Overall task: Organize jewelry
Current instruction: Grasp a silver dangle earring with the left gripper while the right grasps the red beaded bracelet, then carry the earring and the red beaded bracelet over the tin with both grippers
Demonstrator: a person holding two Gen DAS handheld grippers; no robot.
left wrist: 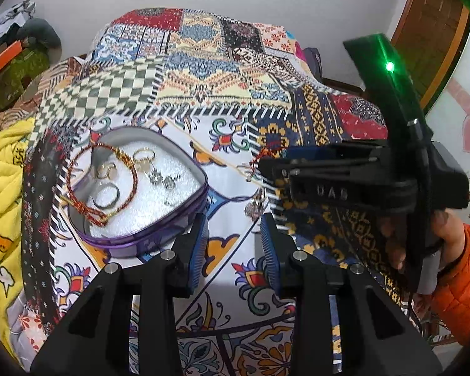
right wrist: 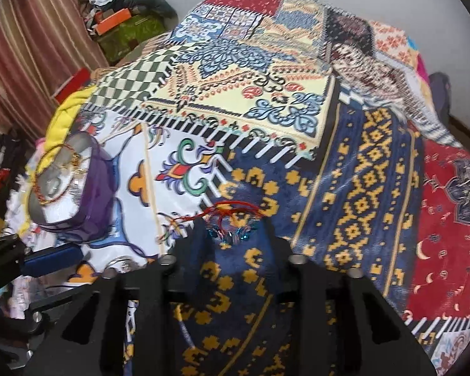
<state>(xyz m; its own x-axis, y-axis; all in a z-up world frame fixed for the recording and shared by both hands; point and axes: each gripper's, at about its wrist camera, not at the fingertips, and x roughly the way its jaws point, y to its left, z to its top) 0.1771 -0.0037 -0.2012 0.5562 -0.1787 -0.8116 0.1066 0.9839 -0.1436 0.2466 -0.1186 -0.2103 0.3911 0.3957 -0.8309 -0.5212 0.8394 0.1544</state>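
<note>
Purple, heart-shaped and white-lined, the jewellery box (left wrist: 141, 238) lay open on the patchwork patterned blanket (left wrist: 203, 72), holding a braided red-and-gold bracelet (left wrist: 103, 181) and several rings (left wrist: 108, 195). Beside it, the left gripper (left wrist: 233, 250) hung with fingers apart. The right gripper (right wrist: 232, 228) was clamped on a red string bracelet with blue beads (right wrist: 232, 216), raised above the blanket.

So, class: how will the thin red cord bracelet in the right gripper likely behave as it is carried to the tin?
The thin red cord bracelet is probably floppy: its loose strand trails sideways from the right gripper. It seems light, since a slim cord with small blue beads hangs there. It may snag on the purple heart-shaped tin rim.
</note>
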